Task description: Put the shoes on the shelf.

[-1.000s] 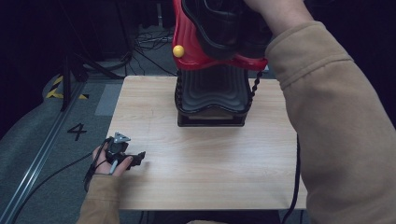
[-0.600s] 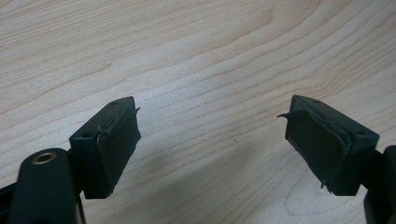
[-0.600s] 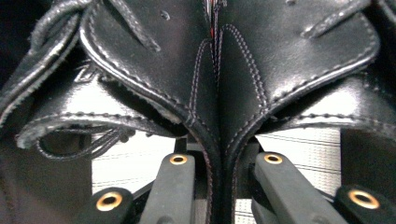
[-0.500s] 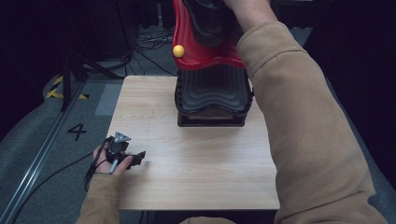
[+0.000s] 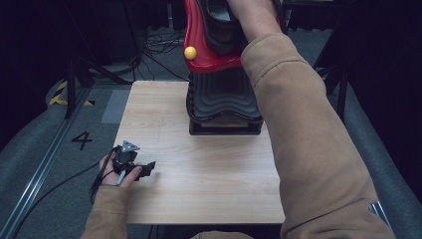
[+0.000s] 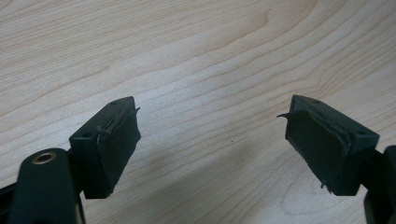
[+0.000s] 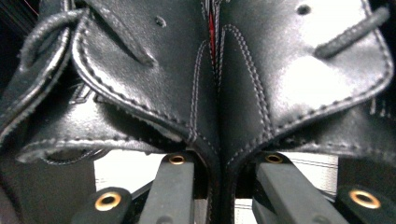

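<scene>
at the table's left edge, the left gripper rests low over bare wood, jaws wide apart and empty; no hazard is apparent there. toward the far centre, a black shoe sits on a red stand above a ribbed black base. the right gripper is clamped on the shoe's stitched leather seam. risk: the grip covers only a thin fold, so the leather may slip free under a pull, or the shoe may drag the stand and tip it. hidden: the right sleeve covers the right gripper from above; the shoe's top is cut off; laces are blurred.
</scene>
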